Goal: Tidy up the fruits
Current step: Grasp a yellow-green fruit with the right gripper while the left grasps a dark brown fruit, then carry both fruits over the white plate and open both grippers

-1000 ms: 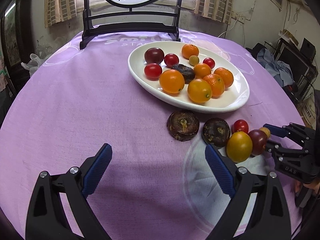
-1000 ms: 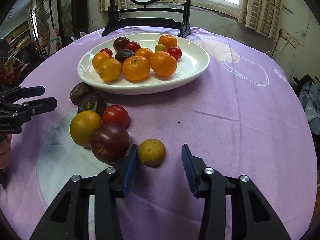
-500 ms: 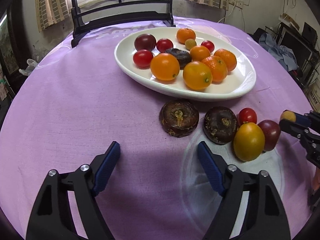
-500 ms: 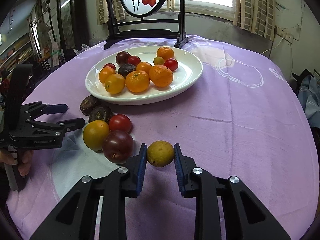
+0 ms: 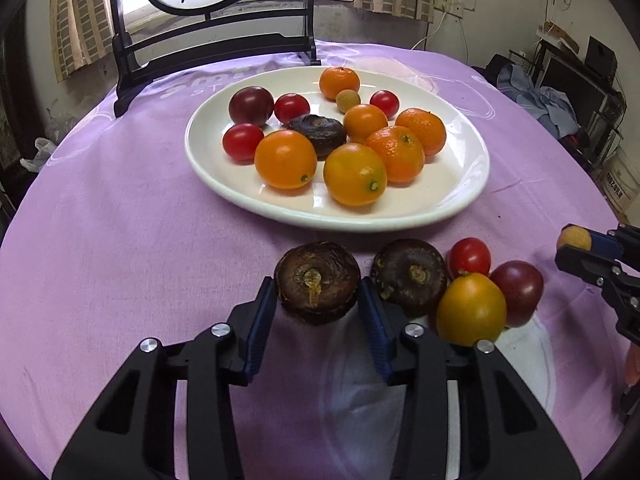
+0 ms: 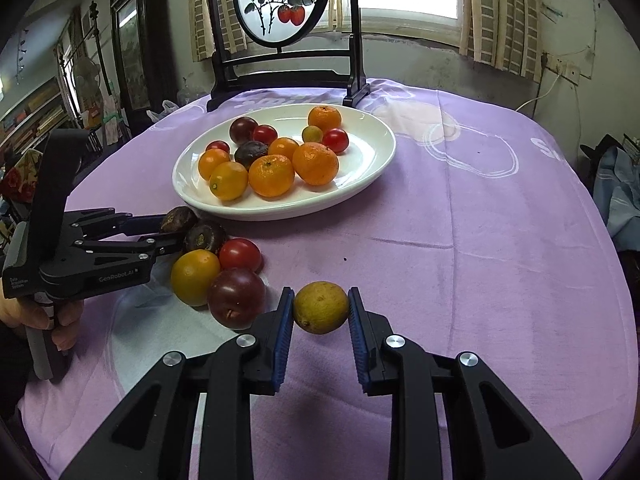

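My left gripper [image 5: 318, 304] is shut on a dark brown fruit [image 5: 318, 282] that rests on the purple cloth just before the white plate [image 5: 460, 196]. My right gripper [image 6: 320, 312] is shut on a small yellow-green fruit [image 6: 320, 307] and holds it above the cloth; it also shows in the left wrist view [image 5: 574, 239]. Beside them lie a second dark brown fruit [image 5: 409, 276], a red tomato [image 5: 469, 256], a yellow tomato [image 5: 471, 309] and a dark purple tomato [image 5: 518, 292]. The plate holds several oranges and tomatoes.
A black wooden stand with a round painted panel [image 6: 280, 0] stands behind the plate at the table's far edge. The round table is covered by a purple cloth [image 6: 500, 240]. Clutter and shelves surround the table.
My left gripper moved forward and closed on the dark brown fruit. My right gripper lifted the small yellow-green fruit off the cloth.
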`<state>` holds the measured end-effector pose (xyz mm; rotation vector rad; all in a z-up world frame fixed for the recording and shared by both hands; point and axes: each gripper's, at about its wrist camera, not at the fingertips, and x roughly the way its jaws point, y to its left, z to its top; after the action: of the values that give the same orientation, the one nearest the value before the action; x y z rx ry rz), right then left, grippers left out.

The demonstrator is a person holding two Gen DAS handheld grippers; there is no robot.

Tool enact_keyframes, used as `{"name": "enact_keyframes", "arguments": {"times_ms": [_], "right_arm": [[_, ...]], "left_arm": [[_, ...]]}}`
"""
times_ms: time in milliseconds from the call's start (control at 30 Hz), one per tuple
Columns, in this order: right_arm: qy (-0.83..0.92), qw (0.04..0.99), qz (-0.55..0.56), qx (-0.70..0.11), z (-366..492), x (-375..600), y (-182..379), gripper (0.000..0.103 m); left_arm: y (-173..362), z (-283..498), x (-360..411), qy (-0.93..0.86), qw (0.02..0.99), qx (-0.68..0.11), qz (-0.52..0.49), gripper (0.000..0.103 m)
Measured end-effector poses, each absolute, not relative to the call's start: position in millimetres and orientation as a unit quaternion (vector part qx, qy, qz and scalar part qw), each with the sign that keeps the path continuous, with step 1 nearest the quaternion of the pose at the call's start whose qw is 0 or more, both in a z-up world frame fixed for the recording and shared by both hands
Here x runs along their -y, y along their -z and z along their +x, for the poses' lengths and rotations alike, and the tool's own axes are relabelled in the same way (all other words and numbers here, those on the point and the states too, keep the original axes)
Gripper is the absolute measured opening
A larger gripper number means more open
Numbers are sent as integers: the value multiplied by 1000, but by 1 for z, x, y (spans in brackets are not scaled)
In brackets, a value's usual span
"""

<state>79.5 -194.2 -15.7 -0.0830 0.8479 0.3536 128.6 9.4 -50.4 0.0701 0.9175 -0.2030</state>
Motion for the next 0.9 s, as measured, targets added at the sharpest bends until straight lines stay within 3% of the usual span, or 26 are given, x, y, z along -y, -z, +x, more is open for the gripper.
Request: {"name": "enact_keyframes", "arguments": {"times_ms": [267, 500, 900], "right_arm": [[-174, 905, -30, -387, 79, 189, -1, 27], [-194, 914, -57, -353, 99, 161, -30, 27], [-202, 904, -64, -371, 173, 111, -15, 27]], "left_arm": [[8, 106, -14, 114, 907, -404, 28, 42], [-27, 130, -11, 107, 919, -378, 22, 42], [-6, 206, -23, 62, 907, -417, -7, 42]]}}
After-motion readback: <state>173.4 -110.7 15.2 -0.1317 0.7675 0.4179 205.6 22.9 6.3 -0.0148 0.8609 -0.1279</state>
